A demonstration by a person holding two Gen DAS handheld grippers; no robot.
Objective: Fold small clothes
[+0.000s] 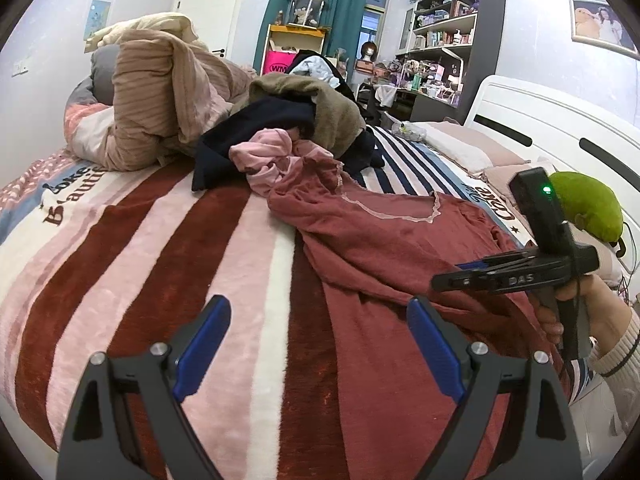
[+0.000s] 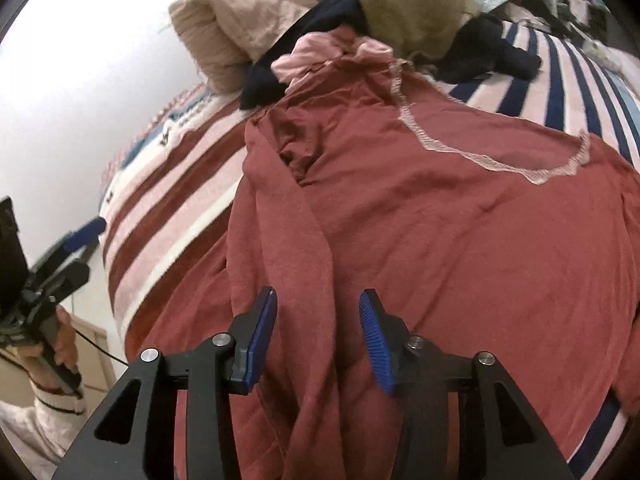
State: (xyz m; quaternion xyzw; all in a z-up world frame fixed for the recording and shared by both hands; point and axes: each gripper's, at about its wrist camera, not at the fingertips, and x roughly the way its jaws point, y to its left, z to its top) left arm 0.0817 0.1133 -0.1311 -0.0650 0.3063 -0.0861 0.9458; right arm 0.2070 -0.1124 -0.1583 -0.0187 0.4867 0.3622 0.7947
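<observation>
A dark red long-sleeved top [image 1: 400, 240] with a pale lace neckline lies spread on the striped blanket [image 1: 160, 248]. In the left wrist view my left gripper [image 1: 318, 304] stands wide open over the blanket at the top's left edge, with nothing between its blue pads. My right gripper [image 2: 318, 294] hangs low over the red top [image 2: 460, 220], jaws partly apart. A raised fold of the cloth runs under the gap, and the pads do not press on it. From the left, the right gripper [image 1: 448, 278] shows side-on, held by a hand. The left gripper [image 2: 80, 252] shows at the right view's left edge.
Behind the top lies a heap of clothes: a pink garment [image 1: 264, 152], a navy one [image 1: 256, 120] and an olive one [image 1: 320, 108]. A brown quilt [image 1: 160, 92] is bunched at the back left. A green plush [image 1: 588, 208] and a white headboard [image 1: 540, 120] are on the right.
</observation>
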